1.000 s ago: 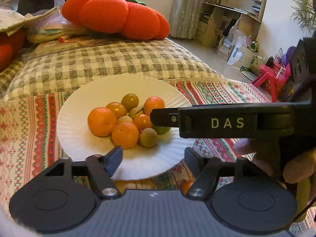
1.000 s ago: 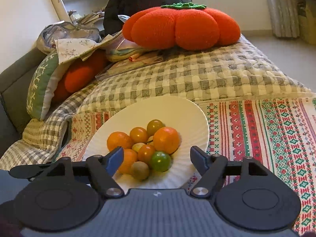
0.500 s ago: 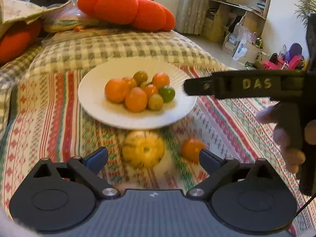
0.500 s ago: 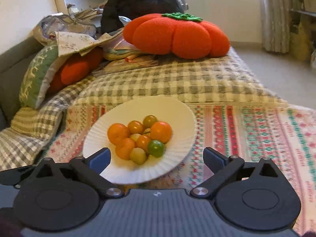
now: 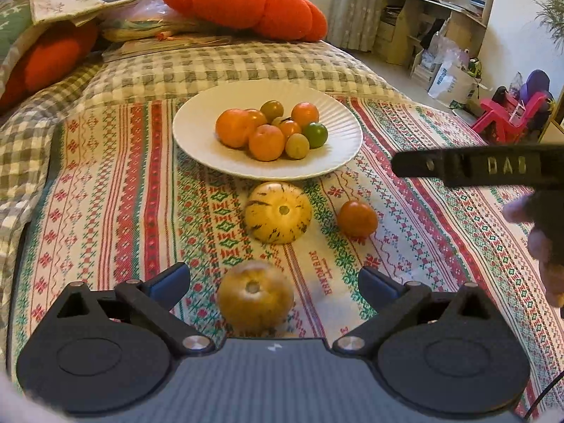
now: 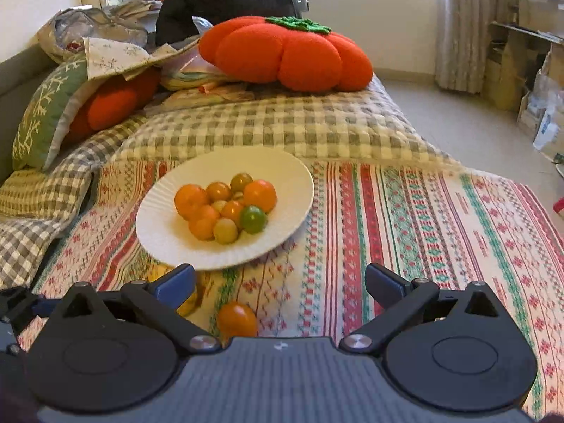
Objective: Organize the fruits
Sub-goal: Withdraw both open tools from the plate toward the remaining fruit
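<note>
A white plate (image 5: 197,148) on the striped cloth holds several oranges, small tomatoes and a green fruit (image 5: 315,134). In front of it lie a speckled yellow melon (image 5: 278,211), an orange tomato (image 5: 356,218) and a second, blurred yellow fruit (image 5: 255,299). My left gripper (image 5: 275,282) is open and empty, its jaws to either side of that near fruit. My right gripper (image 6: 280,280) is open and empty, above the orange tomato (image 6: 237,319); its arm (image 5: 476,165) shows at the right of the left wrist view. The plate (image 6: 165,243) lies ahead of it.
A checked quilt (image 5: 211,67) lies behind the plate, with an orange pumpkin cushion (image 5: 246,3) and more pillows (image 6: 53,112) at the back. The bed's right edge drops to the floor with shelves and a red chair (image 5: 507,116).
Both grippers have pulled back from the plate and opened wider. The loose fruits on the cloth have come into view, and the near yellow fruit now sits between the left jaws.
</note>
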A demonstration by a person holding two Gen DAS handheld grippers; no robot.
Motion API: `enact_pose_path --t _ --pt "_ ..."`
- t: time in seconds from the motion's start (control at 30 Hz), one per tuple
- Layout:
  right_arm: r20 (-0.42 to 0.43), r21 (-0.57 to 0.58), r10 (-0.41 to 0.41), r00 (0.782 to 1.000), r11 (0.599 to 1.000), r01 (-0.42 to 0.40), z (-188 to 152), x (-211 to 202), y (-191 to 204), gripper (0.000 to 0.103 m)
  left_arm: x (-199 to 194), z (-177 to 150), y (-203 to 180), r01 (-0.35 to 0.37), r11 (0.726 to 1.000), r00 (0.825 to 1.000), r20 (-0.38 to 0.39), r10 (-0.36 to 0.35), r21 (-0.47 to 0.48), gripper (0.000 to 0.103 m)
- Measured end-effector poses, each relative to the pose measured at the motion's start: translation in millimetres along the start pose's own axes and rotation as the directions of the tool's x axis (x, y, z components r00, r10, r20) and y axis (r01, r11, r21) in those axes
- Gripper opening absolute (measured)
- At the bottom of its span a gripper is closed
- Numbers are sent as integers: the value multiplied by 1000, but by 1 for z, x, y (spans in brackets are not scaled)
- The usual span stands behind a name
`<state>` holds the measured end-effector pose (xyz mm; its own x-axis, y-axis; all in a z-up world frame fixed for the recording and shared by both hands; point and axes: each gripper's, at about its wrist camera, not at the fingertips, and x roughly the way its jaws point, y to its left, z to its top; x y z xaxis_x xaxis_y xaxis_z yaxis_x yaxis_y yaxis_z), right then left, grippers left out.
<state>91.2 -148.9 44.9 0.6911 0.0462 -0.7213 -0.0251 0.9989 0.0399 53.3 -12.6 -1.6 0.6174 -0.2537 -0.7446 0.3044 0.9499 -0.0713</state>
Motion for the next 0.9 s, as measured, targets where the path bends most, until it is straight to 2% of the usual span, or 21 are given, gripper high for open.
enact_pose_path --t 0.23,0.47,0.67,0.9 --pt "-51 4 -9 999 1000 9 -16 -4 2 103 -12 -9 -1 -26 999 1000 -4 26 27 90" --pt "-67 -99 26 997 995 -32 -38 -5 11 103 -16 -31 6 -29 1000 1000 -6 29 -1 90" --pt "-110 -103 33 993 994 -44 -50 1 14 103 -10 -46 7 -40 998 999 -29 41 39 90" --pt "-137 -168 40 990 984 -63 -67 7 21 103 -4 -57 14 -22 1000 999 -28 22 16 90"
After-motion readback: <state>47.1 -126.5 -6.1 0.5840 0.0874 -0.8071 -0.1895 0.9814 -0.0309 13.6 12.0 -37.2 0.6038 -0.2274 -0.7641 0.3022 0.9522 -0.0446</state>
